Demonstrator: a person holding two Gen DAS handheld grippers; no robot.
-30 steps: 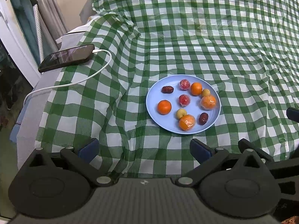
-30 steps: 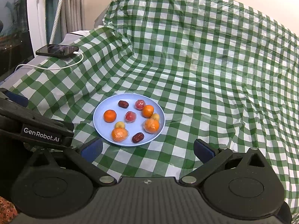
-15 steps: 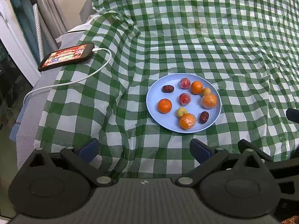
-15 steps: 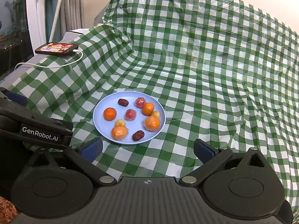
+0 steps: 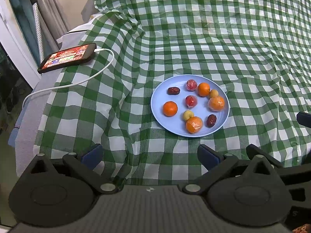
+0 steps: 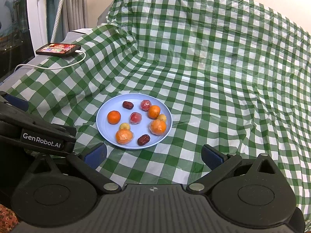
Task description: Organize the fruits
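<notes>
A light blue plate lies on the green checked cloth and holds several small fruits: oranges, wrapped red fruits, yellow fruits and dark dates. The plate also shows in the right wrist view. My left gripper is open and empty, short of the plate's near edge. My right gripper is open and empty, also just short of the plate. The left gripper's body shows at the left of the right wrist view.
A phone with a lit screen lies at the far left on the cloth's edge, with a white cable trailing toward the near left. The checked cloth rises over a hump behind the plate. Curtains and a window stand at the left.
The phone's screen has lit up. Both grippers have drifted very slightly; the plate and fruits have not moved.
</notes>
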